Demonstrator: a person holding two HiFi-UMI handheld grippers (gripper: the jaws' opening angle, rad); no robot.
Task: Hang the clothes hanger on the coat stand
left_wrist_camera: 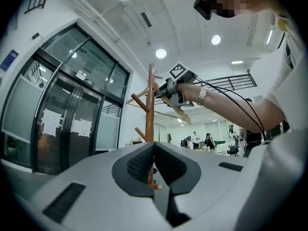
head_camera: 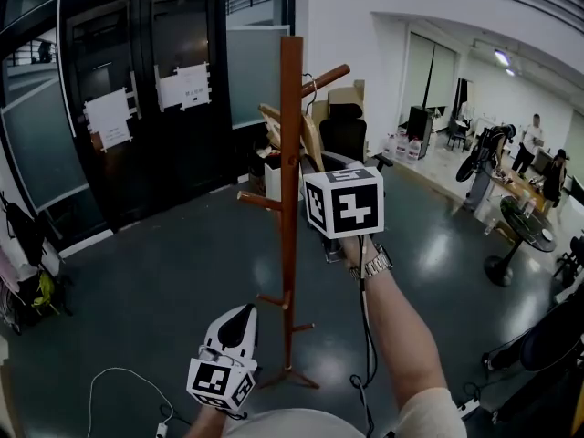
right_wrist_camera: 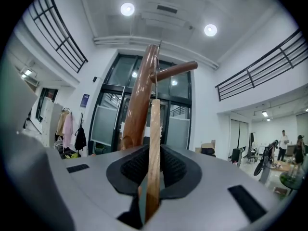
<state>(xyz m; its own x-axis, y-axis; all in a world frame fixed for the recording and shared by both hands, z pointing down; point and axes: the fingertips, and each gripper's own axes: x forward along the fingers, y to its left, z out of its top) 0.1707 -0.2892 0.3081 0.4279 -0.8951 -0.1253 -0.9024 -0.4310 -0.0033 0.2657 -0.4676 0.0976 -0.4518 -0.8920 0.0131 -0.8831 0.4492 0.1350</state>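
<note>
Dark glass doors (head_camera: 173, 80) are seen behind the wooden coat stand (head_camera: 290, 199); the writing on their white paper sheets (head_camera: 109, 117) cannot be read. The clothes hanger (right_wrist_camera: 154, 138) is clamped by the right gripper (right_wrist_camera: 153, 177), with its wire hook beside the top peg (right_wrist_camera: 175, 70). The left gripper (left_wrist_camera: 154, 165) is held low, jaws pressed together on nothing.

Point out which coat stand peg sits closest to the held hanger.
The topmost brown wooden peg, slanting up beside the light wooden hanger; the others sit lower.
</note>
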